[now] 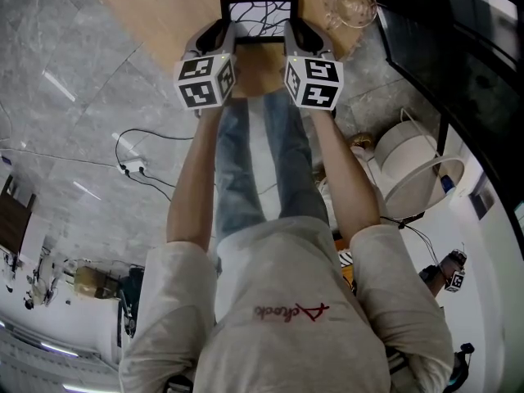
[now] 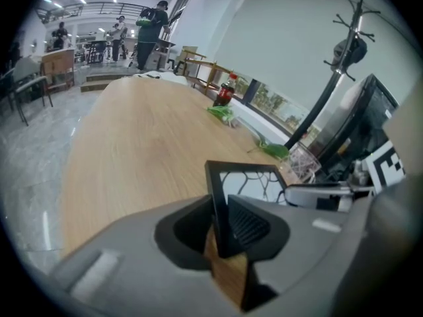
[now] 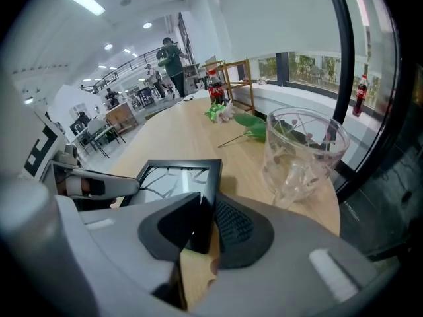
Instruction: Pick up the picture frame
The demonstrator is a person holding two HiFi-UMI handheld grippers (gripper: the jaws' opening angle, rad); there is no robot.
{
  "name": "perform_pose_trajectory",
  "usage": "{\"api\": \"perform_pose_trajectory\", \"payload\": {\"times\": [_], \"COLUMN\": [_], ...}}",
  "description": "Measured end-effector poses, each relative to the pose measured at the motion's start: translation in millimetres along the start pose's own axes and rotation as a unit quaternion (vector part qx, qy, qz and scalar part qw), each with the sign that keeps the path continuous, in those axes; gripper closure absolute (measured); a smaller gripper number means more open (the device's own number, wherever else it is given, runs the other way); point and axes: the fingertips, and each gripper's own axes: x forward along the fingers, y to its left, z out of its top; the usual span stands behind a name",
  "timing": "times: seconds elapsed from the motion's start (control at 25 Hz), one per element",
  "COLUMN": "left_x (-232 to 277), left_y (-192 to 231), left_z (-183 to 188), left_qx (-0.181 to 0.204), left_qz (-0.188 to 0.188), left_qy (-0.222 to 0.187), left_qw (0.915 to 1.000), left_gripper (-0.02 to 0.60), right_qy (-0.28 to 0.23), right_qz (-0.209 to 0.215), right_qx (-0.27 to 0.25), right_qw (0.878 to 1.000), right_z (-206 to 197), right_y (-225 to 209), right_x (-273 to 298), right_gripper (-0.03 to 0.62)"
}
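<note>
A black picture frame (image 1: pixel 259 13) with a white, black-lined print lies on the wooden table (image 1: pixel 155 6) near its front edge. My left gripper (image 1: pixel 223 33) has its jaws over the frame's left side, and my right gripper (image 1: pixel 296 33) over its right side. In the left gripper view the frame's black edge (image 2: pixel 218 203) sits squeezed between the ribbed pads of the left gripper (image 2: pixel 221 226). The right gripper view shows the frame (image 3: pixel 175 177) with its border clamped by the right gripper (image 3: pixel 206 226). Both grippers are shut on the frame.
A clear glass vase (image 1: pixel 352 6) stands just right of the frame, close to my right gripper, seen large as the vase (image 3: pixel 301 150). Green leaves (image 2: pixel 274 150) and a cola bottle (image 2: pixel 225 91) lie farther along the table. A white round lamp (image 1: pixel 413 166) and cables (image 1: pixel 135 166) are on the floor.
</note>
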Motion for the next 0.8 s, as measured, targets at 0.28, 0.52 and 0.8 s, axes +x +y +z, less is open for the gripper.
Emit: {"api": "perform_pose_trajectory", "payload": {"times": [0.28, 0.52, 0.8], "left_x": [-26, -66, -129], "left_y": [-2, -7, -27], "left_z": [24, 63, 126], "left_qx": [0.001, 0.008, 0.031], "left_qz": [0.005, 0.01, 0.012], "left_qy": [-0.02, -0.056, -0.103], "left_qw": [0.9998, 0.9984, 0.9941], "left_gripper": [0.508, 0.508, 0.508], "right_qy": [-0.019, -0.049, -0.097], "right_qz": [-0.001, -0.001, -0.002], "right_qx": [-0.011, -0.023, -0.039], "right_qw": [1.0, 0.999, 0.995], "right_z": [28, 70, 137], "right_y": [16, 40, 69], "right_x": [-19, -49, -102], "right_gripper": [0.517, 0.518, 0.519]}}
